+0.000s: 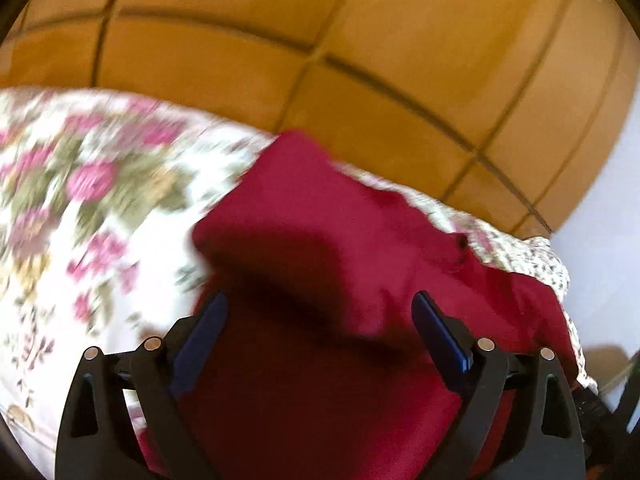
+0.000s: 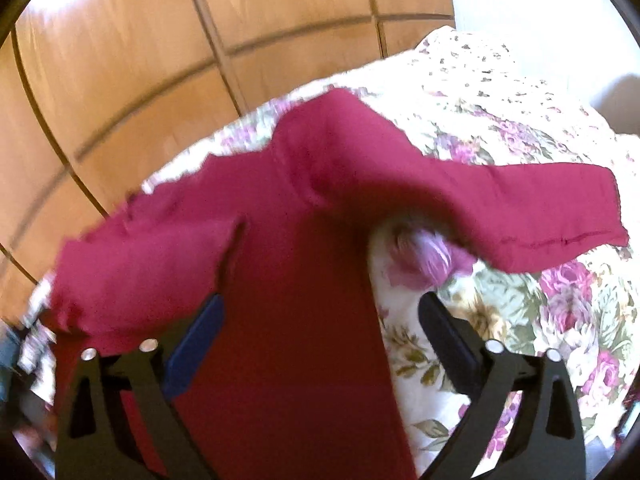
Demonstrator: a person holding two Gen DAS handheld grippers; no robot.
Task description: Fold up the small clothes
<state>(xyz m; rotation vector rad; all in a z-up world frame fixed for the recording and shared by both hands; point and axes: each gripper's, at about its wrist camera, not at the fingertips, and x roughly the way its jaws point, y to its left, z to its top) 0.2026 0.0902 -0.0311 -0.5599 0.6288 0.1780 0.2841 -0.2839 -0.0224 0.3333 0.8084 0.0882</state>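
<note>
**Both claws spread over a crimson garment on the bed**

The left claw (image 1: 320, 312) stands spread wide, its blue-padded black fingers (image 1: 440, 332) pinching nothing, over the small crimson knit garment (image 1: 320, 240). The right claw (image 2: 320, 316) is likewise spread and empty. The garment lies on the white floral-print bedspread (image 2: 500, 312), sleeves out sideways. Beyond stands a panelled orange-brown wooden wardrobe (image 1: 360, 40).
</note>
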